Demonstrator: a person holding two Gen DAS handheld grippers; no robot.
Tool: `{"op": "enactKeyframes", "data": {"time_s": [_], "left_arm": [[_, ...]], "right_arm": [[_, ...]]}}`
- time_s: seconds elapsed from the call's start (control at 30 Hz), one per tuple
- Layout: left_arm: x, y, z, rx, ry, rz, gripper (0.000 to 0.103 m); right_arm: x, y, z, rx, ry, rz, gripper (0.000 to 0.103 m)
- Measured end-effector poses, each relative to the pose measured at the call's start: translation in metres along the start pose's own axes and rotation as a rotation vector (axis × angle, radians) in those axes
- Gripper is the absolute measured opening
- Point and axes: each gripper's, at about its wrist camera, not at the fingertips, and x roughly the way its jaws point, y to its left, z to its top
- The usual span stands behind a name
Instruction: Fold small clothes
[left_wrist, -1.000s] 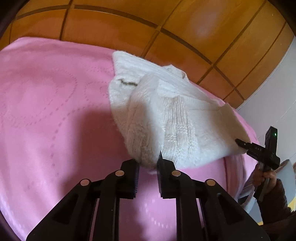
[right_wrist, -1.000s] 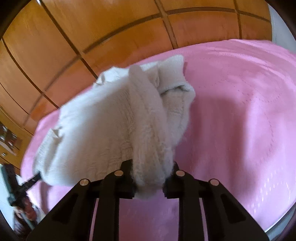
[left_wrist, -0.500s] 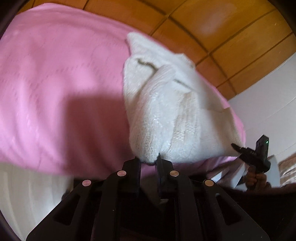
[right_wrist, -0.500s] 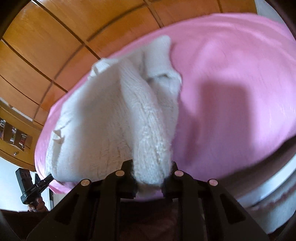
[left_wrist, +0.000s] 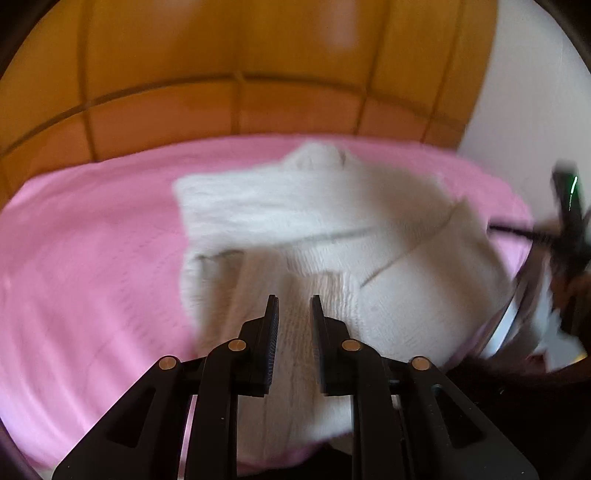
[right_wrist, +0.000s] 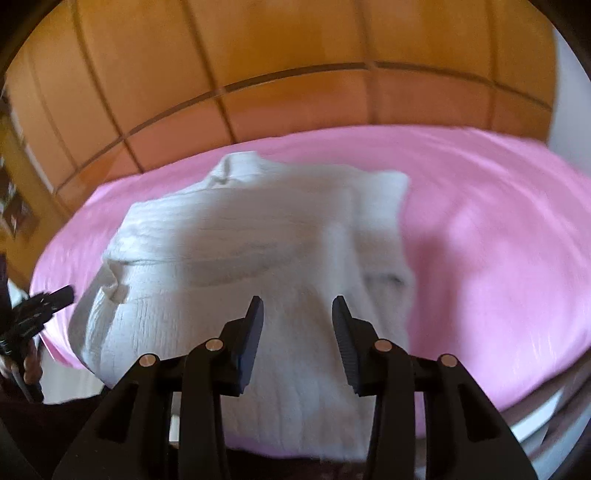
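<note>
Both your left gripper (left_wrist: 293, 306) and right gripper (right_wrist: 297, 308) jaws are opening, clear of the sweater (right_wrist: 236, 251) — soft, floppy knit; pinch its thick hem.

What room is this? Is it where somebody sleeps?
Probably a bedroom. A pink blanket covers what looks like a bed, with a wooden panelled wall, maybe a headboard or wardrobe, right behind it. A white knitted sweater lies on the blanket for folding.
</note>
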Motion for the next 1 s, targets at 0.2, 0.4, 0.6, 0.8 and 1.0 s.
{"op": "enactKeyframes", "data": {"time_s": [0.2,0.4,0.6,0.8,1.0], "left_arm": [[0.050,0.012,-0.011,0.012,0.080,0.019,0.047],[0.022,0.036,-0.015,-0.112,-0.001,-0.041,0.004],[-0.013,0.088,-0.026,-0.354,-0.097,-0.050,0.003],[0.002,0.087,-0.018,-0.360,-0.078,0.033,0.003],[0.022,0.064,-0.005,-0.287,-0.049,0.083,0.003]], "right_arm": [[0.060,0.003,0.004,-0.119,0.077,-0.163,0.039],[0.048,-0.014,0.001,-0.042,0.066,-0.102,0.005],[0.030,-0.034,0.002,0.055,0.028,-0.135,0.004],[0.036,-0.043,0.009,0.111,0.012,-0.177,0.004],[0.047,-0.043,0.008,0.108,0.010,-0.228,0.004]]}}
